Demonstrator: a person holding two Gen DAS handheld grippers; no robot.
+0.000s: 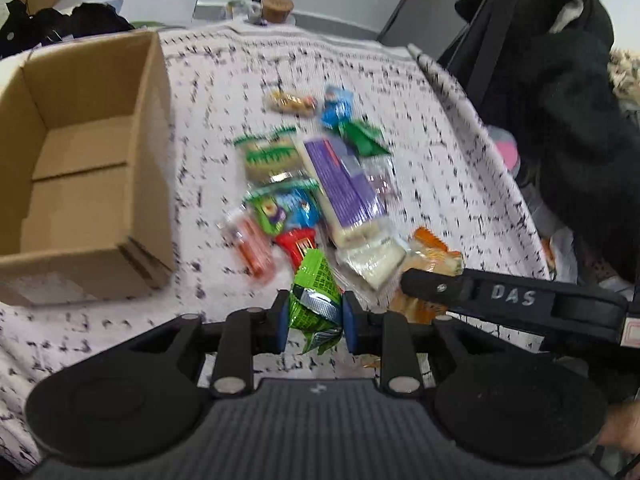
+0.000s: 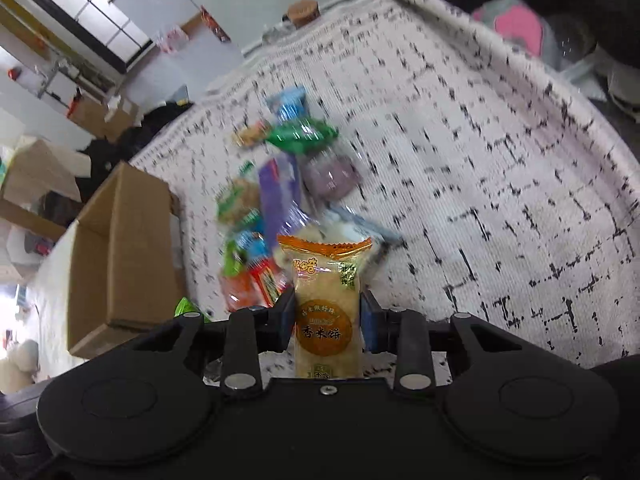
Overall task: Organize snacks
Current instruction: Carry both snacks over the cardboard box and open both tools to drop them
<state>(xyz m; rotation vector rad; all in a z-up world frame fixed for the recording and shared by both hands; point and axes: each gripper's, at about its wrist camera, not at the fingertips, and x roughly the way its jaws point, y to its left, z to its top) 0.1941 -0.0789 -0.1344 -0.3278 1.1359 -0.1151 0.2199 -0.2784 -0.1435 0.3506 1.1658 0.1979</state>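
Observation:
My left gripper (image 1: 315,316) is shut on a bright green snack packet (image 1: 314,294), held just above the near end of a snack pile (image 1: 316,196). The pile lies on a white cloth with black marks and holds a long purple-and-white pack (image 1: 342,184), green, blue, red and orange packets. My right gripper (image 2: 327,316) is shut on an orange-topped rice cracker packet (image 2: 326,304), held upright near the pile (image 2: 276,200). In the left wrist view, the right gripper's black finger (image 1: 508,294) reaches in from the right, beside the orange packet (image 1: 428,256). An open, empty cardboard box (image 1: 80,168) stands left of the pile.
The cardboard box (image 2: 124,256) also shows at left in the right wrist view. The cloth-covered table (image 2: 480,160) has bare room right of the pile. Dark clothing (image 1: 568,120) hangs beyond the table's right edge. A cork-lidded jar (image 1: 277,7) stands at the far edge.

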